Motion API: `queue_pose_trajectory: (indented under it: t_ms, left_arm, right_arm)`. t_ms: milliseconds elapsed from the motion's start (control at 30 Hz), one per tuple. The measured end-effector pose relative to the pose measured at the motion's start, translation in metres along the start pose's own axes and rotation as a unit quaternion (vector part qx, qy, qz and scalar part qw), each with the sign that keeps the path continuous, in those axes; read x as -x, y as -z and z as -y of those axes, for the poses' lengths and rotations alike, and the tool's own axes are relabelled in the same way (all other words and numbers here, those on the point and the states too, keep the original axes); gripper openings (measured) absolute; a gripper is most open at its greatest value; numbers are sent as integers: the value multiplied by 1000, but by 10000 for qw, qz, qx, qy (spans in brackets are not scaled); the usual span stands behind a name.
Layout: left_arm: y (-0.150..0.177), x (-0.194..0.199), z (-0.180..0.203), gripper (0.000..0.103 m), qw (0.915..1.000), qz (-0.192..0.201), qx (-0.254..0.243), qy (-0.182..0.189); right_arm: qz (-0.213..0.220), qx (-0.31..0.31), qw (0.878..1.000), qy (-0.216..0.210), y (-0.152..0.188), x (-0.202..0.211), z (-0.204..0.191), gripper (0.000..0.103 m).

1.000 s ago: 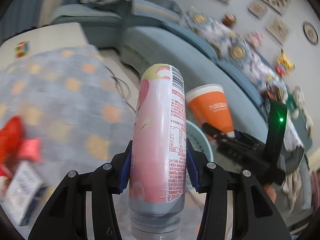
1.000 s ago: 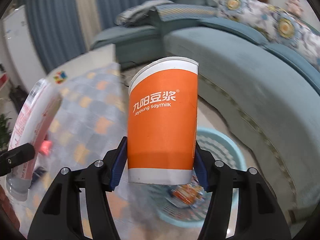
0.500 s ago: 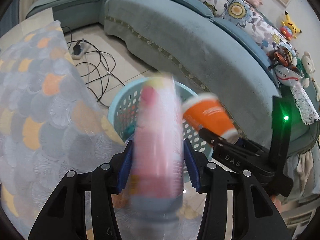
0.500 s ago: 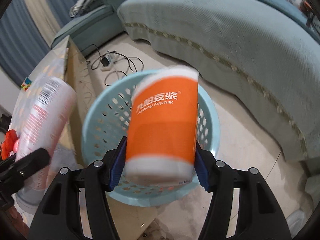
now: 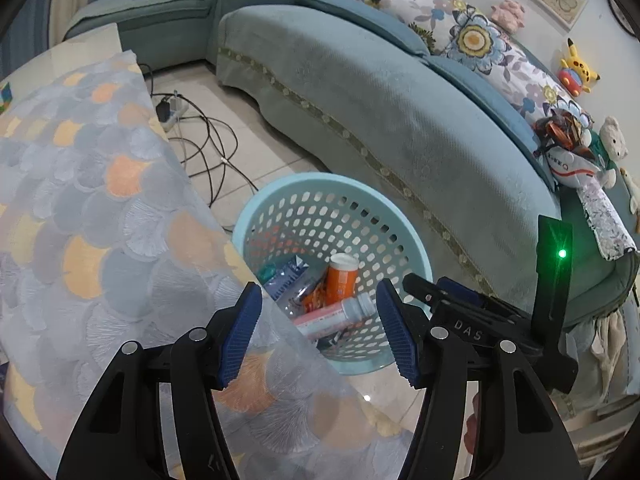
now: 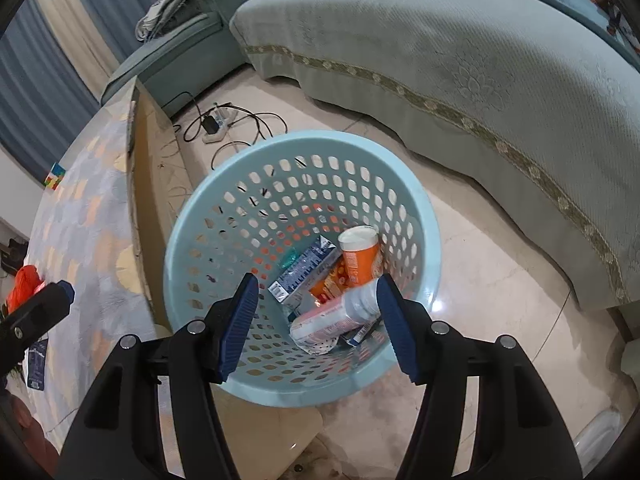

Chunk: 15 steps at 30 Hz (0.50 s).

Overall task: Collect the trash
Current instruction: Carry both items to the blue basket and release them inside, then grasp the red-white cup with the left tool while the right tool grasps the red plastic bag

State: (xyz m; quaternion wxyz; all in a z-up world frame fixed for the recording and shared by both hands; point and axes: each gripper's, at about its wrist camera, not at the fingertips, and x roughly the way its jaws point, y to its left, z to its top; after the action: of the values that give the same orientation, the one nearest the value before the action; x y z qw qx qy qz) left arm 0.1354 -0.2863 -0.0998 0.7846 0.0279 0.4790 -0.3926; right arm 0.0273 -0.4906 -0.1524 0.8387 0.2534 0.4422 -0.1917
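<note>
Left gripper (image 5: 319, 328) and right gripper (image 6: 316, 326): black angular plastic arms with silver screws, ribbed blue pads on the fingers (image 5: 240, 332); at frame right, "DAS" lettering and a green indicator light.

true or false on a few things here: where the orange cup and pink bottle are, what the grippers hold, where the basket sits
1. The orange paper cup lies inside the light blue basket. True.
2. The pink bottle is clamped in the left gripper. False: it lies in the basket; the jaws are opening, nothing between them.
3. The right gripper holds nothing. True.
4. The basket stands on the sofa. False: it stands on the floor, beside the sofa.
</note>
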Motion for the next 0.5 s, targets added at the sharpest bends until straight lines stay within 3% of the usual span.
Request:
queue_pose_trajectory:
  t_ms: [233,500]
  left_arm:
    - [-3,56,-9,57,9980,617,15,-127]
    - [14,156,-67,57,9836,1525,338,-907]
  right_arm:
    - [515,896,9941,-322,4,39,-66,52]
    - [948,2070,9667,-1166,24,77,-175,46]
